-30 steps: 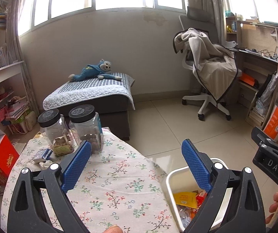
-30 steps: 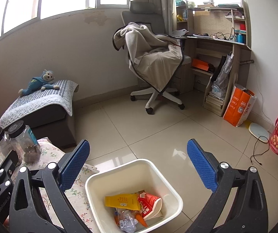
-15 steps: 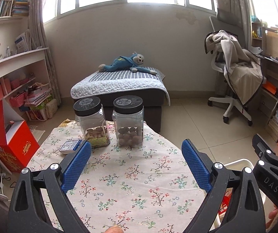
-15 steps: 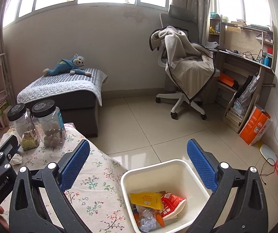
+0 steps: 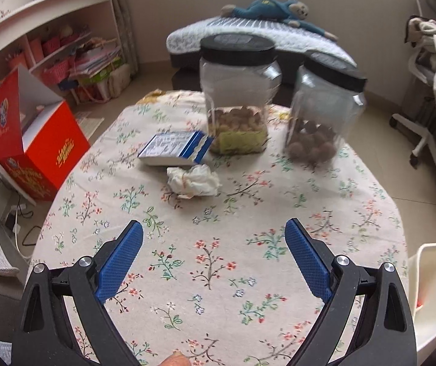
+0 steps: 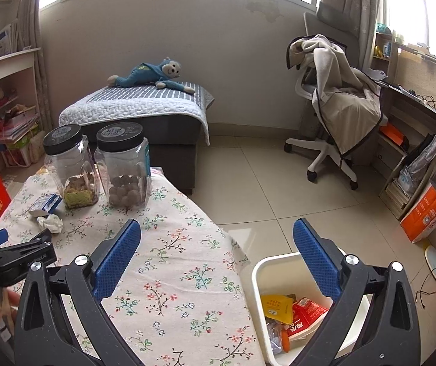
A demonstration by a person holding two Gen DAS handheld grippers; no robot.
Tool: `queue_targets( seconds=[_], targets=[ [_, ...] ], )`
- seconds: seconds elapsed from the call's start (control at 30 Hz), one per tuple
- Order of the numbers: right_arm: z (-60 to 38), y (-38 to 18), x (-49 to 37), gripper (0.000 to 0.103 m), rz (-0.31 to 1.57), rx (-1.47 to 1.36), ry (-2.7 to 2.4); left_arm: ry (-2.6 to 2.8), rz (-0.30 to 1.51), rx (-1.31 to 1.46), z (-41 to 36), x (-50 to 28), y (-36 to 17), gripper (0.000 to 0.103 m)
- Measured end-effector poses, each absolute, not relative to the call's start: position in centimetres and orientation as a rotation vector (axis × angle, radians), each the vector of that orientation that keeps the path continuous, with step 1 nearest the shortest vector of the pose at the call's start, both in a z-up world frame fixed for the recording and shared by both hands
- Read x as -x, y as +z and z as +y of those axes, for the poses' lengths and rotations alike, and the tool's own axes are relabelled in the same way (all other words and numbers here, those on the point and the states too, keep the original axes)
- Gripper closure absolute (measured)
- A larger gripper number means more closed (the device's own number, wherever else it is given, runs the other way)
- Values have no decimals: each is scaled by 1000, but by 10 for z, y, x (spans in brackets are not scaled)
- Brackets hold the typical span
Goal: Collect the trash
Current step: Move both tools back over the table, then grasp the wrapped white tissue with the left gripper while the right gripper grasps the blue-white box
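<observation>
Floral-print cloth covers the round table (image 5: pixel 218 274), w/ tiled floor, a quilted grey daybed and shelving behind. Trash left on top: a crumpled white tissue wad (image 5: pixel 194 181), lying loose near the table's middle-left, just in front of a small blue-and-white carton (image 5: pixel 173 148) on its side. Carton may be trash too, can't tell if it's empty. Two clear plastic jars w/ black lids (image 5: pixel 239 94) stand upright at the far edge, half full of snacks, so prob. not for binning.

Left gripper (image 5: pixel 213 262) hovers low over the cloth, blue-padded fingers spread wide w/ nothing between them, aimed straight at the wad. Reads as lining up for a pick; the wad is apart from the pads, not yet reached. It's soft and light, so a wide opening closing around its bulk should do. Risk is nipping the cloth or nudging the carton behind it.

Right gripper (image 6: pixel 218 260) is also spread wide and empty, held off the table's right edge above the white rectangular plastic bin (image 6: pixel 271 267). Bin sits on the floor just beside the table, already holding a yellow packet, red wrapper and other bits. That spot keeps the carry from table to bin short.
</observation>
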State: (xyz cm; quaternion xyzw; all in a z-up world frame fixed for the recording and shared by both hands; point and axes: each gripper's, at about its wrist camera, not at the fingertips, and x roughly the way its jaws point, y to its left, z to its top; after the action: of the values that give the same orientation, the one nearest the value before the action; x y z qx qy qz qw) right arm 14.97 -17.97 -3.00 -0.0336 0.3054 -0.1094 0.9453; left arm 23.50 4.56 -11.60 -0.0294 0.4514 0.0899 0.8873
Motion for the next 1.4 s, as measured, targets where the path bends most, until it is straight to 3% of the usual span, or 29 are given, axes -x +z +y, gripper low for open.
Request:
queue_targets(
  seconds=[0.37, 0.43, 0.53, 0.7, 0.9, 1.17, 1.4],
  targets=[
    [-183, -54, -180, 7, 742, -14, -197, 231, 1051, 124, 85, -330, -183, 14],
    [-182, -60, -186, 7, 761, -24, -176, 204, 1086, 107, 85, -334, -194, 47],
    [-169, -75, -195, 7, 799, 9, -120, 156, 1062, 109, 93, -317, -188, 52],
    [-124, -90, -202, 7, 802, 125, 56, 82, 1044, 180, 121, -261, -143, 53],
    [-35, -98, -219, 7, 790, 256, 289, 137, 864, 169, 167, -185, -79, 53],
    [128, -121, -287, 7, 894, 602, 590, 224, 729, 200, 239, -178, -39, 53],
    [190, -160, -346, 7, 1053, 795, 613, 242, 724, 324, 291, -177, -34, 53]
  ],
)
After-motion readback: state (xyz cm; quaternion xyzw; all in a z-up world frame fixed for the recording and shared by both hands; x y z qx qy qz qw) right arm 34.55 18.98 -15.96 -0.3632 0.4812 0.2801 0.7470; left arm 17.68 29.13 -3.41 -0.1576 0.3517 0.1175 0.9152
